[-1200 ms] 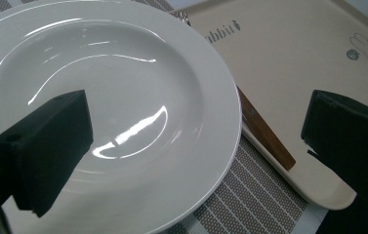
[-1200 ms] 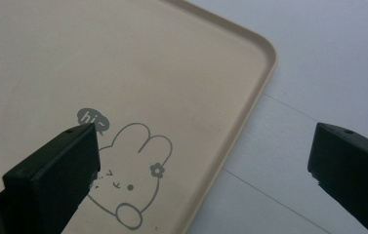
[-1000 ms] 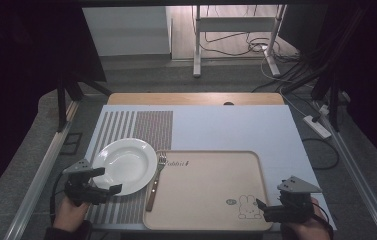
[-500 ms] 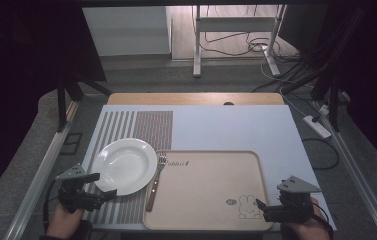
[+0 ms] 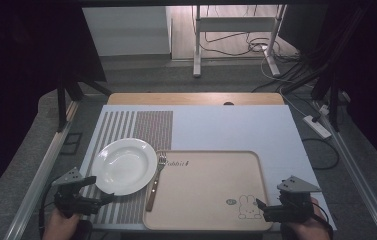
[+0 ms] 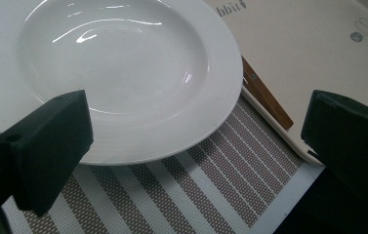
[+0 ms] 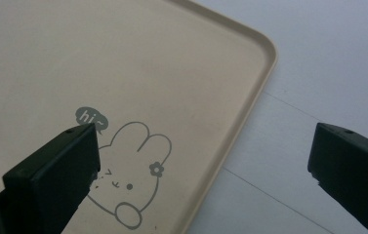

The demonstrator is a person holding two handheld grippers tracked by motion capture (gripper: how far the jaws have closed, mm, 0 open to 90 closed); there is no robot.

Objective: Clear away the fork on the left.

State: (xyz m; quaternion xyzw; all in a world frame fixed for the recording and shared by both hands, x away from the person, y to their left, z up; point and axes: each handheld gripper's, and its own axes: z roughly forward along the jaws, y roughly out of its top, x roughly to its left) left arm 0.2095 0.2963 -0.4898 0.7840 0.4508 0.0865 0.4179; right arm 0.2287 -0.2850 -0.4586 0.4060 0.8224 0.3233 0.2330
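The left gripper (image 5: 98, 190) was held wide open and empty at the near left, just short of the white plate (image 5: 124, 165) on the striped mat (image 5: 141, 130). A fork (image 5: 156, 180) lay between plate and beige tray (image 5: 206, 185). The right gripper (image 5: 262, 207) was spread wide, empty, over the tray's near right corner.
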